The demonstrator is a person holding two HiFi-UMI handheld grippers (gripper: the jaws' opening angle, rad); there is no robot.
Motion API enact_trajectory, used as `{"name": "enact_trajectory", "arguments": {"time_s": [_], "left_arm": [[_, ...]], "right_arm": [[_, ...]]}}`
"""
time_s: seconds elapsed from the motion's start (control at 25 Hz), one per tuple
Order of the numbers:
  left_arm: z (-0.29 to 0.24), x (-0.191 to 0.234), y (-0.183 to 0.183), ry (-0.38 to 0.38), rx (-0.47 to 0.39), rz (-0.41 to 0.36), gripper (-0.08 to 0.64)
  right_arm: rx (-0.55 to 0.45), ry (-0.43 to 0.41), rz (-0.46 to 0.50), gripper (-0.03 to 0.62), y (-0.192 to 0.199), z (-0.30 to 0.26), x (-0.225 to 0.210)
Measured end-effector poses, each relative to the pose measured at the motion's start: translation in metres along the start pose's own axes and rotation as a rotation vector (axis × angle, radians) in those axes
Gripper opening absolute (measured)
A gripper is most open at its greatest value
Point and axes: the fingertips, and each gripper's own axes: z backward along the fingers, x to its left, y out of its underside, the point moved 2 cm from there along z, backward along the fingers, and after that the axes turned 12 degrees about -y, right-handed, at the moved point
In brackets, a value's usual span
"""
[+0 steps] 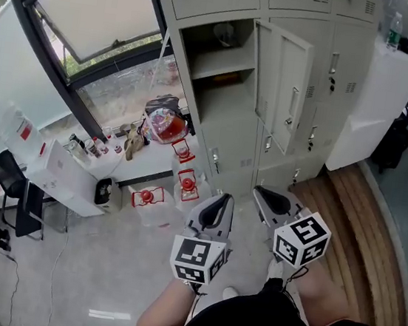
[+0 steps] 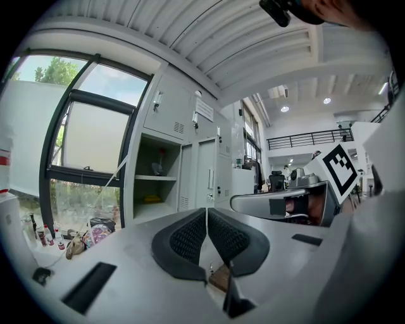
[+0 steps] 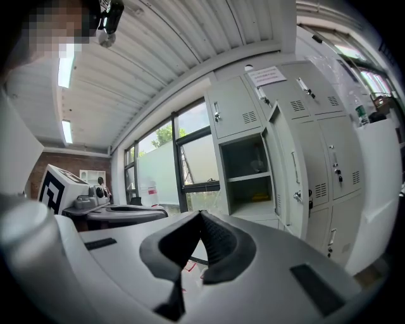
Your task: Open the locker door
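Locker door (image 1: pixel 280 79), probably light, stiff sheet metal, already hangs wide open well ahead of the left gripper (image 2: pixel 207 221) and right gripper (image 3: pixel 199 224), both jaws closed on nothing; its slim handle (image 1: pixel 292 107) looks the best hold.

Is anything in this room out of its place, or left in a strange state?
One locker door stands swung open while the other doors are shut, so its shelf shows. Beside the lockers, below the window, a bag and some clear boxes lie in a loose clutter. Nothing looks spilled or broken.
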Motion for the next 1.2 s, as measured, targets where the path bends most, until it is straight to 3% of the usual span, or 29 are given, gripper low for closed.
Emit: {"name": "enact_trajectory", "arguments": {"time_s": [1.2], "left_arm": [[0.0080,0.0065,-0.0064,0.002,-0.024,-0.007,0.021]], "right_arm": [[0.015,0.005,0.022,0.054,-0.0012,0.0008,0.0086]]}}
